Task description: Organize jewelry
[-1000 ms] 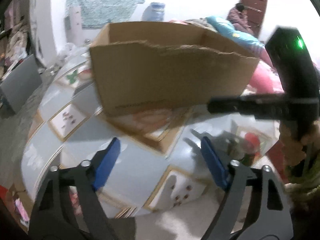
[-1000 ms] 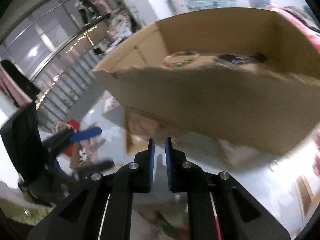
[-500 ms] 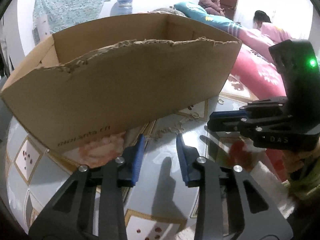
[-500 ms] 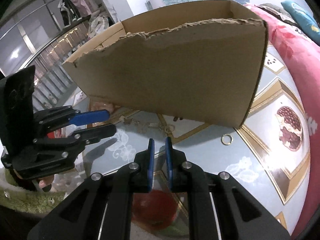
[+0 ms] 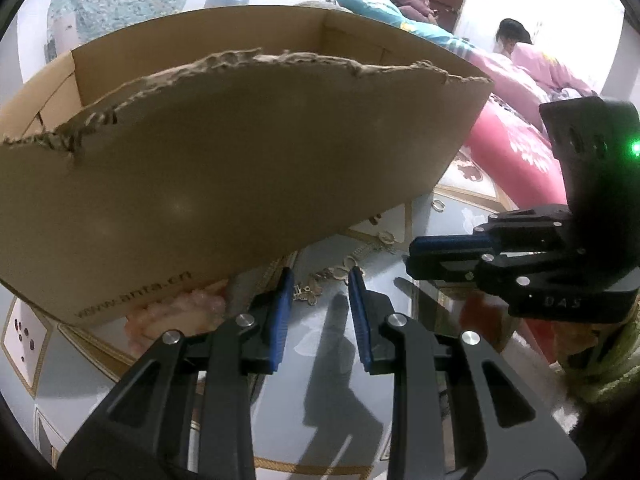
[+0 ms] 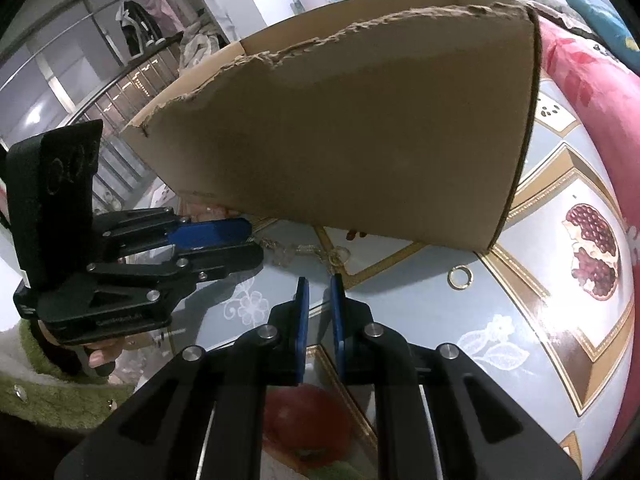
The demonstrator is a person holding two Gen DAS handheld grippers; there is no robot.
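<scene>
A gold chain bracelet [image 5: 340,270] lies on the patterned table in front of a brown cardboard box [image 5: 240,176]. It also shows in the right wrist view [image 6: 308,250]. A gold ring [image 6: 461,277] lies near the box's right corner; it also shows in the left wrist view [image 5: 439,205]. My left gripper [image 5: 320,280] is open, its blue pads either side of the chain's near end, close above the table. My right gripper [image 6: 319,284] is nearly closed with a narrow gap, empty, just short of the chain.
The box [image 6: 360,128] has a torn top edge and stands on the glossy fruit-patterned tabletop [image 6: 560,320]. A pink quilt [image 5: 516,148] lies at the right, with two people beyond it. Small dark red beads [image 6: 356,234] lie by the box's base.
The left gripper narrowed from wide open and came down to the chain. Both grippers moved closer to the table in front of the box.
</scene>
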